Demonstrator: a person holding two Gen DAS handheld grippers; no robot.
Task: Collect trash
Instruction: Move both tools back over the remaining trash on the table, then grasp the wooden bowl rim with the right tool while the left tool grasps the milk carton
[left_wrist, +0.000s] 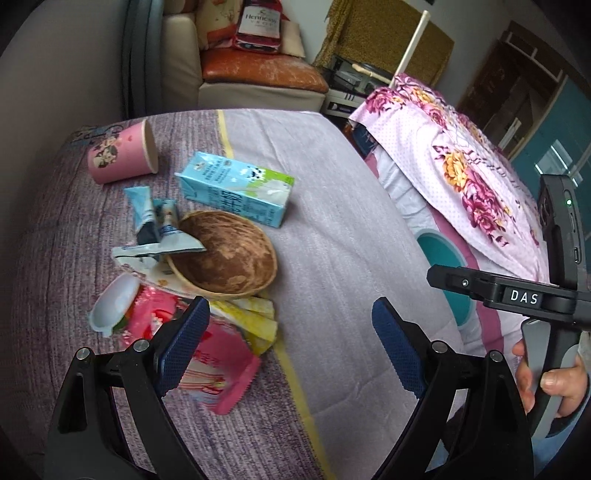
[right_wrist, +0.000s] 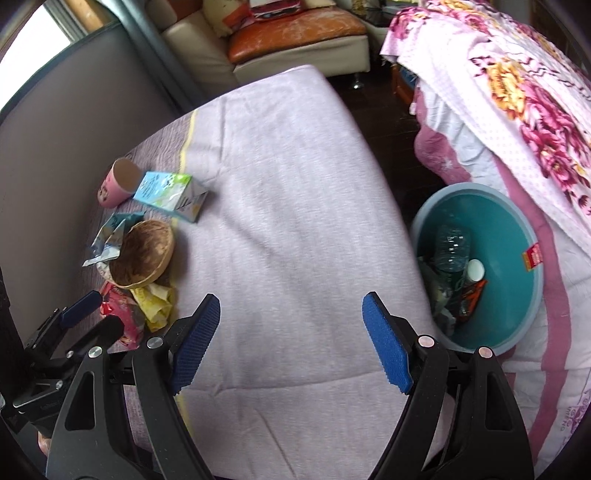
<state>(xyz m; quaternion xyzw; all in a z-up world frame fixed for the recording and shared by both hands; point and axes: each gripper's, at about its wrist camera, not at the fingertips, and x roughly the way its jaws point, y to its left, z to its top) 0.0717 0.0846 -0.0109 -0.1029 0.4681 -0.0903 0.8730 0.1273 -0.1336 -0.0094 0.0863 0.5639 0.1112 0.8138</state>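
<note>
Nearest, left gripper (left_wrist: 291, 347) spread wide with nothing between its blue pads, poised above the near end of the litter; right gripper (right_wrist: 290, 341) likewise spread and empty, over bare lilac bedcover (right_wrist: 295, 184). Plenty of open cloth to the right of the trash, out to the bed's right edge, where the cover drops off to dark floor. Just beyond that edge, on the floor, a teal bin (right_wrist: 517, 229) already holding a crushed clear bottle (right_wrist: 452, 247) and some wrappers, wedged against a floral quilt (right_wrist: 517, 110) further right. Along the bed's left side, close to a grey wall, the trash in a row: near end, a pink wrapper (left_wrist: 218, 354) partly hidden by the left gripper's finger, a white lid-like piece (left_wrist: 114, 306) and yellow wrappers (left_wrist: 255, 317); then a brown bowl-shaped shell (left_wrist: 229, 254) resting on the wrappers, with torn blue-and-white sachets (left_wrist: 159, 225) hanging over its rim; farther, a blue milk carton (left_wrist: 236, 188) lying flat; farthest, a pink paper cup (left_wrist: 118, 155) tipped on its side. At the right of the left wrist view, a hand (left_wrist: 550, 376) on the other gripper's handle, cut off by the frame. Far back, a cream sofa (left_wrist: 221, 70) with an orange cushion. Print on the wrappers too small to read.
</note>
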